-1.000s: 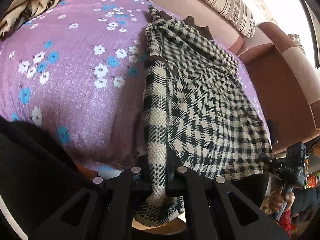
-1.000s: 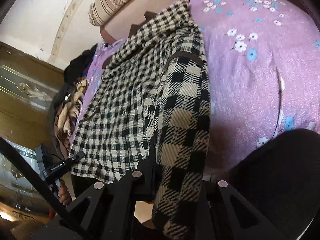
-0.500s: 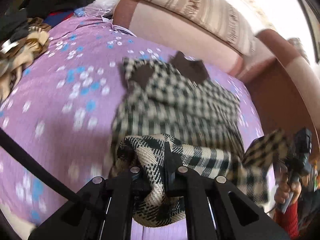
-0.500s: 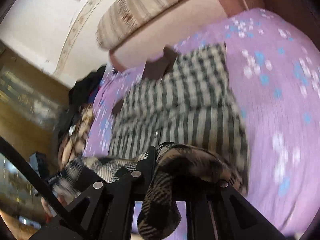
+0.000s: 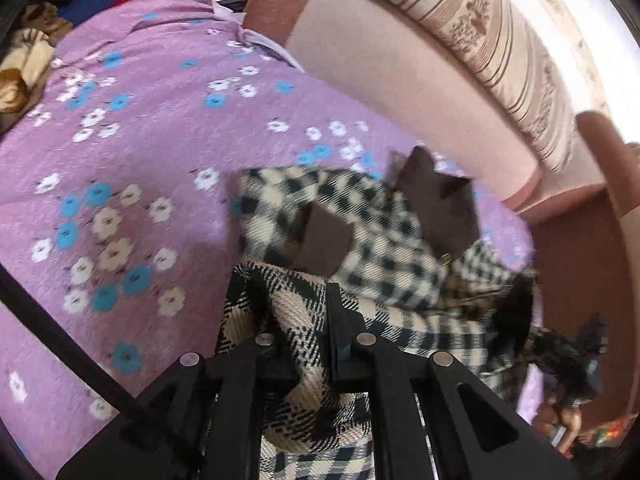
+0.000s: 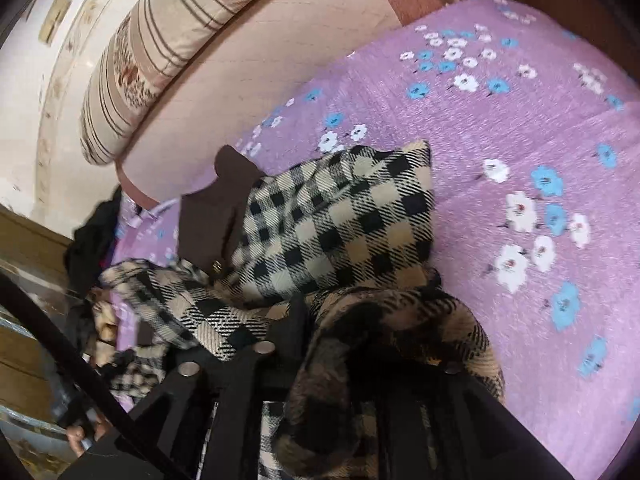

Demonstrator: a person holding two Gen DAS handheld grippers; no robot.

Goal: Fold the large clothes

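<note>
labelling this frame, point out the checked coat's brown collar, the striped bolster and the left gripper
brown collar (image 5: 436,204), left wrist view, its dark flap
striped bolster (image 6: 160,60), right wrist view, its striped side
left gripper (image 5: 302,320), left wrist view, between its fingertips

The checked coat (image 5: 360,240) lies bunched on the bed (image 5: 140,160), its collar (image 5: 436,204) at the far end toward the headboard (image 5: 380,52). A long bolster (image 5: 500,40) lies on top of the headboard. The coat's near hem is doubled back over its middle, draped across the left gripper (image 5: 310,320) and the right gripper (image 6: 340,332). A heap of clothes (image 5: 28,64) sits at the bed's far left corner.
</note>
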